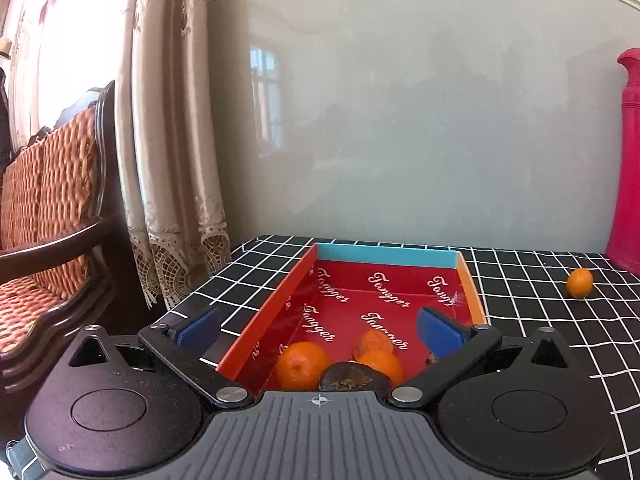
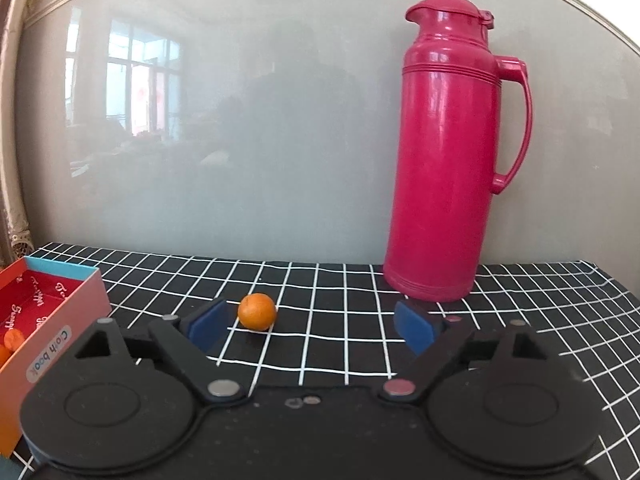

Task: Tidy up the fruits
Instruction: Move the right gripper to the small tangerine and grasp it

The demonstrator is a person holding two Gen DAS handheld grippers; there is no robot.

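Orange mandarins point(image 1: 304, 364) sit in the red cardboard box point(image 1: 276, 300); left gripper point(image 1: 318, 326) and right gripper point(image 2: 310, 326) both gape empty, one small orange fruit point(image 2: 257, 311) loose on the checked cloth point(image 2: 340, 320)

A black tablecloth point(image 2: 328, 344) with a thin white grid carries an open box point(image 1: 280, 300) that is orange outside, with a light blue end wall and a red lining printed with white script lettering. Inside it lie bright orange tangerines point(image 1: 304, 364) and one dark brown fruit point(image 1: 354, 378), and another orange tangerine point(image 2: 257, 311) sits on the cloth. A glossy magenta-pink thermos point(image 2: 444, 160) stands against a pale grey-green wall point(image 2: 260, 140), beside beige lace-edged curtains point(image 1: 172, 140), and both black grippers carry blue finger pads point(image 2: 414, 328).
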